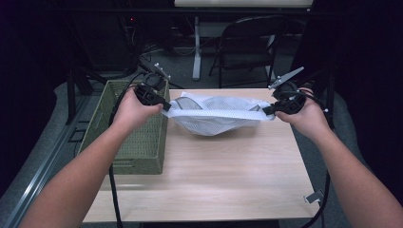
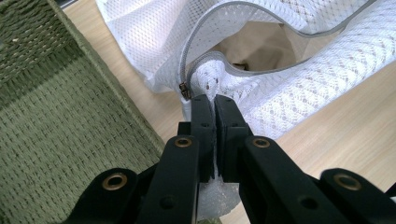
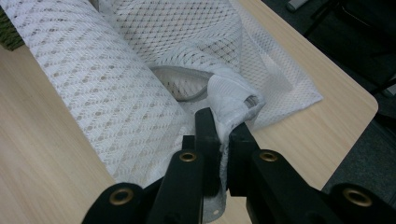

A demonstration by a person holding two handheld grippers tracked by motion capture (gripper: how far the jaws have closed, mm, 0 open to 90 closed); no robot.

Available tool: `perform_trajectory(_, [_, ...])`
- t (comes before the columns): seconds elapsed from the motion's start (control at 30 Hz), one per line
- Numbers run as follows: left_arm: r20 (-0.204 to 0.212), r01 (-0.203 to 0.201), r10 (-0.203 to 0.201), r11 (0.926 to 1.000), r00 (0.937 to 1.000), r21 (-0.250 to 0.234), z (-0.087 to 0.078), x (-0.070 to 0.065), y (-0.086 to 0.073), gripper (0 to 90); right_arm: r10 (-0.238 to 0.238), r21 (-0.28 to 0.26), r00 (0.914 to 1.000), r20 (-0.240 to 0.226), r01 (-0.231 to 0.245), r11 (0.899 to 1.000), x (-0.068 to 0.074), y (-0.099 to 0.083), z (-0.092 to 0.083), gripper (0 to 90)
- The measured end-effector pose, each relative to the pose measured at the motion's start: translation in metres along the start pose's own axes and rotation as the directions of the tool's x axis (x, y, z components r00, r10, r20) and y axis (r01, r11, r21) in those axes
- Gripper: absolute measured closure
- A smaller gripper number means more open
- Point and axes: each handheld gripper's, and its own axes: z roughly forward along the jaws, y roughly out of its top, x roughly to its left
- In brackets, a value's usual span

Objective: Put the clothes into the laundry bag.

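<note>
L tongs (image 2: 209, 100) – pinching mesh bag (image 1: 216, 116) | R tongs (image 3: 223, 122) – pinching bag's other end | basket (image 1: 138, 147) beside

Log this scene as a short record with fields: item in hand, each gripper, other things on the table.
item: white mesh bag, zipper open, stretched between the two grippers
left gripper: jaws shut on the bag's edge beside the zipper pull
right gripper: jaws shut on the bag's opposite end
basket: green woven, at the table's left
table: light wood
</note>
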Motion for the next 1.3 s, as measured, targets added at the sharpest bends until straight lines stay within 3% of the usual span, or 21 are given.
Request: perform_trajectory(1.3, [0.041, -0.022, 0.021, 0.9991, 0.9990, 0.038, 0.010, -0.007, -0.022, 87.5, -0.022, 0.033, 0.9992, -0.034, 0.023, 0.999, 0.010, -0.015, 0.009, 85.6])
